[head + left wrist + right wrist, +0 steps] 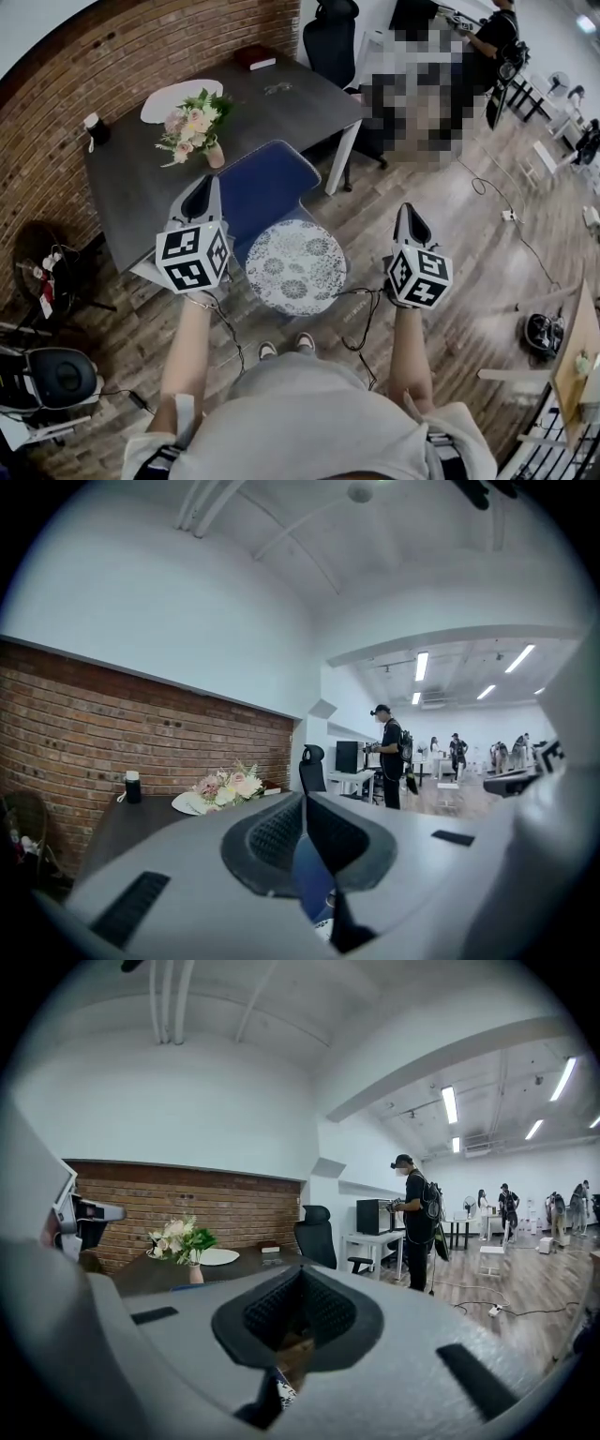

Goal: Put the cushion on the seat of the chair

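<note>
Two jaw pairs closed, empty: left hand-held gripper (pixel 202 185), right hand-held gripper (pixel 409 212); cushion (pixel 295 265) hides chair (pixel 267 183) seat

The head view looks steeply down from above the person (pixel 309 412), close over the left gripper (pixel 202 187) and right gripper (pixel 409 217), with the dark table (pixel 141 187) just ahead of them. The 2 gripper views each ride right behind their own jaws and face about level across the room. All 3 views share the flowers (pixel 192 120), the brick wall (pixel 141 47) and the black office chair (pixel 330 37), which stand far off from both gripper cameras.
</note>
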{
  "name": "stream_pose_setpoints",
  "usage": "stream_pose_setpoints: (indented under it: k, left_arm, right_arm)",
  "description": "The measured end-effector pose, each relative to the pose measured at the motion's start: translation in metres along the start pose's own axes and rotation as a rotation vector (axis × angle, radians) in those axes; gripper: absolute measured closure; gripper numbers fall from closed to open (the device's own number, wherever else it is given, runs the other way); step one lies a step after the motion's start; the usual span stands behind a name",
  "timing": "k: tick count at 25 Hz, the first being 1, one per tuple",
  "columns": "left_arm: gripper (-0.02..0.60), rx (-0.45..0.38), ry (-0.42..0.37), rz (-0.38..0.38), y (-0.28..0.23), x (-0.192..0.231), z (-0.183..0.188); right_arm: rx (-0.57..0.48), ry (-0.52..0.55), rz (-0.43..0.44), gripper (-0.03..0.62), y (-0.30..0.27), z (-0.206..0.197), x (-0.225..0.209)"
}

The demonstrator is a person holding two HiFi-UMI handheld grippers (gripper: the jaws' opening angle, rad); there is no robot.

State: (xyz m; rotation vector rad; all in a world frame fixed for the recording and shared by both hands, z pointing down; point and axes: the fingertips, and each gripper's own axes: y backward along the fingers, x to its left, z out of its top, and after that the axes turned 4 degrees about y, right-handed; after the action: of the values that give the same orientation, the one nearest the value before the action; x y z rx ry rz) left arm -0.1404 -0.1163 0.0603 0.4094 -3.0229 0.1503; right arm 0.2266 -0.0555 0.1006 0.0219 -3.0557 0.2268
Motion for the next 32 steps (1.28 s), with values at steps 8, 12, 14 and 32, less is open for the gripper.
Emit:
stream_pose_setpoints:
  k: [8,12,14,32]
  left_arm:
    - [0.566,0.014,0.007,-0.005,-0.006,0.001,-0.006]
    - [0.566,0.028,0.016,-0.006,-0.01,0.0,-0.013]
    - [0.566,0.032,0.022,-0.007,-0.012,-0.001,-0.015]
    - [0.566,0.056,0.035,-0.023,-0.015,-0.004,-0.027]
  right_arm:
    - [0.008,-0.006,0.037,0.591,-0.005,-0.004,0.012]
    - [0.012,-0.011,0.038,0.592,-0.006,-0.006,0.011]
    - [0.014,-0.014,0.034,0.592,-0.006,-0.005,0.009]
    - [0.029,-0.013,0.016,0.592,-0.004,-0.01,0.007]
